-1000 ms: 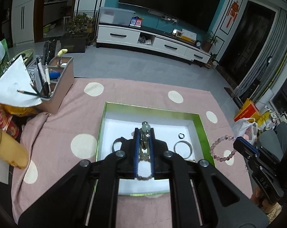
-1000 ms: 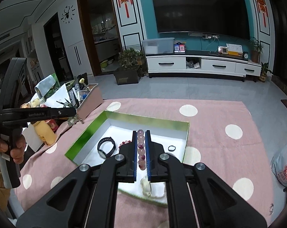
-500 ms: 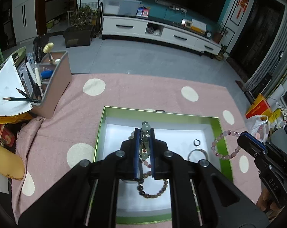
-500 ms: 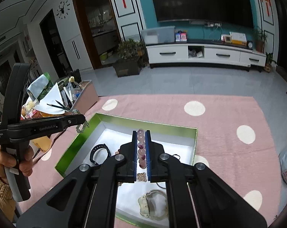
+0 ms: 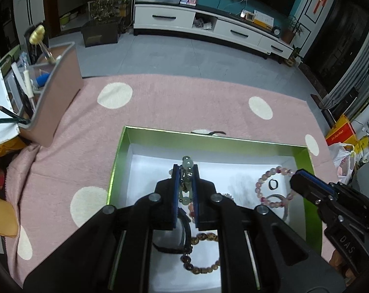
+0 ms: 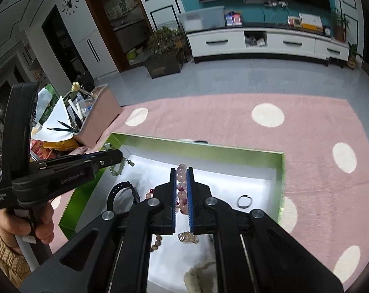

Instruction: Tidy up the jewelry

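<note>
My left hand-held gripper (image 5: 185, 183) is clamped on a pale green bead bracelet (image 5: 187, 163), whose top beads stick out past my fingertips while the rest runs down between the blue pads. It hangs over the green-walled box (image 5: 118, 156) with the white floor, which sits on the pink dotted cloth (image 5: 174, 102) covering the desk.

My right hand-held gripper (image 6: 181, 190) is closed on a pink bead bracelet (image 6: 181, 175), the beads stacked in a line between the pads, above the same box (image 6: 281, 171). In the left wrist view that pink loop (image 5: 265, 178) dangles just ahead of the right gripper's tip, over the box floor to the right of my left gripper.

Below and between the grippers on the box floor lie a small dark ring (image 5: 273, 184), a brown bead bracelet (image 5: 201, 266), and a black band (image 6: 121, 190) just left of my right gripper. A pink organiser tub (image 5: 55, 92) of pens stands well to the left of the box.
</note>
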